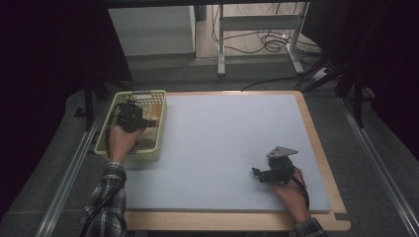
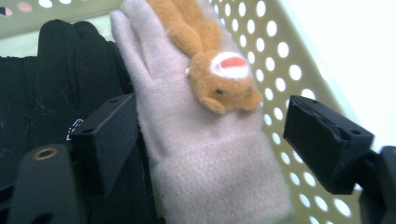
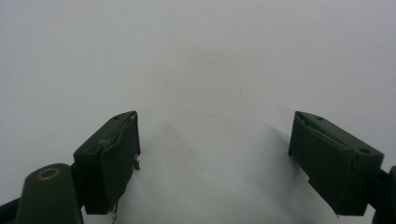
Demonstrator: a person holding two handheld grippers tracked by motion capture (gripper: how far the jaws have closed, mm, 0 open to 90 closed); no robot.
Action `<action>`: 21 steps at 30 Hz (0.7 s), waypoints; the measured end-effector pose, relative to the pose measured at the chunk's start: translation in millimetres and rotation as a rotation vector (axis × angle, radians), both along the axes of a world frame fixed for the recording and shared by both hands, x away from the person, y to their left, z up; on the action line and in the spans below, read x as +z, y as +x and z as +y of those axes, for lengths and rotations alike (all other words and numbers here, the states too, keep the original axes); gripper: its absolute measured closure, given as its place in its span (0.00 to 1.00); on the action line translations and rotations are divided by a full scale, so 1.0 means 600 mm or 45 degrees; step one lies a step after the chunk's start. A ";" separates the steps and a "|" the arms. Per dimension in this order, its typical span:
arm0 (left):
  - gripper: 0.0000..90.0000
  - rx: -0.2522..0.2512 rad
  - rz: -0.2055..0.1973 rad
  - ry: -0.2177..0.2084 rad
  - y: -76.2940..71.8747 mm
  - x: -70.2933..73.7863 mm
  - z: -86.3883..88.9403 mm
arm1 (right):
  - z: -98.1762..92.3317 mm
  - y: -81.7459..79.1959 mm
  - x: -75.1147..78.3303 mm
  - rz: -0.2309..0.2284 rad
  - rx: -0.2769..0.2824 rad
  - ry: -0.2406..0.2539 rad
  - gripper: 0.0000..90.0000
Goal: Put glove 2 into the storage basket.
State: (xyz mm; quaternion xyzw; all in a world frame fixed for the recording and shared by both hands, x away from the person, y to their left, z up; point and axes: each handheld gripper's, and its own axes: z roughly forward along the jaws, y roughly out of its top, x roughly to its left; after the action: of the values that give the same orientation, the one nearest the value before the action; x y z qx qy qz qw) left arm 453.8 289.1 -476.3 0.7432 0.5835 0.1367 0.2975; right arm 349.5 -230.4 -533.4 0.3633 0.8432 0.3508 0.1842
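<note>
Basket wall close | left gripper wide over glove | right gripper wide

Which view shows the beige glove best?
Left gripper view: the beige glove lies close up between the open fingers, orange plush on it. In the high view the basket and hand mostly hide it.

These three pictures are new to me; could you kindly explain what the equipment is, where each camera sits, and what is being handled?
A person holds a two-jaw tool in each hand. The high view looks down on the table with its pale mat. The left gripper hangs over a perforated yellow basket. Its own camera looks along open jaws: a pale fleece glove with an orange plush animal lies between them, not pinched, beside a black glove. The right gripper, seen from its own camera, is open over bare mat and holds nothing.
</note>
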 end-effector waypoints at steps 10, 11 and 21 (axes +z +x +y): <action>0.09 -0.027 -0.076 -0.060 -0.030 0.011 0.008 | 0.000 0.000 0.000 0.000 0.000 0.000 0.18; 0.08 -0.030 -0.083 -0.066 -0.033 0.013 0.009 | 0.000 0.000 0.000 -0.001 0.000 0.000 0.18; 0.05 -0.077 -0.145 -0.066 -0.060 0.027 0.004 | 0.000 0.000 0.000 0.001 0.000 -0.003 0.18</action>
State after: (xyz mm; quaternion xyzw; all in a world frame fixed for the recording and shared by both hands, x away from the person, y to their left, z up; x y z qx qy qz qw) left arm 417.9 291.8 -460.3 0.7435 0.5462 0.1546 0.3534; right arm 349.4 -230.4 -533.3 0.3630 0.8438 0.3497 0.1844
